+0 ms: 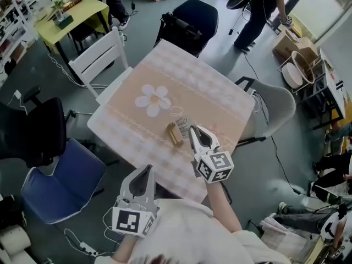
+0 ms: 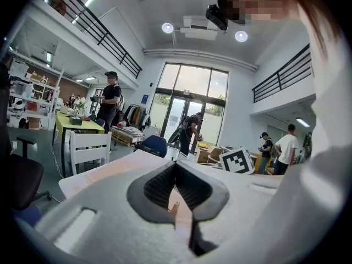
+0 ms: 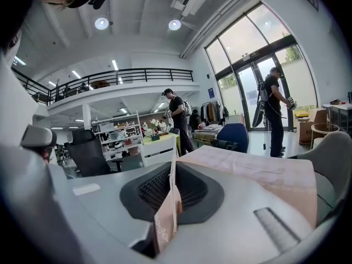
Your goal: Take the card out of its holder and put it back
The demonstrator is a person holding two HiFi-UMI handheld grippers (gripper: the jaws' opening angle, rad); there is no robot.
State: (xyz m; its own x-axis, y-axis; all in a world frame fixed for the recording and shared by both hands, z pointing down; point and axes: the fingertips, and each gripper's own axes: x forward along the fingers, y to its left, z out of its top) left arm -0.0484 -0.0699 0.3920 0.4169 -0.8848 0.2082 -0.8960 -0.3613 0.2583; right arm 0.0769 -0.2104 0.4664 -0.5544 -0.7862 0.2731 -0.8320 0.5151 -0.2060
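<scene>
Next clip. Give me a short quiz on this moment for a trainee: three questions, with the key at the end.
1. Multiple choice: what is pinched between the jaws of the right gripper? A) a pen B) a thin card C) nothing
2. Fill in: the brown holder lies on the flower-print ____.
3. True or false: the left gripper grips the brown holder.

Key
1. B: the card stands edge-on between the closed jaws.
2. table
3. False: its jaws are together with nothing between them.
</scene>
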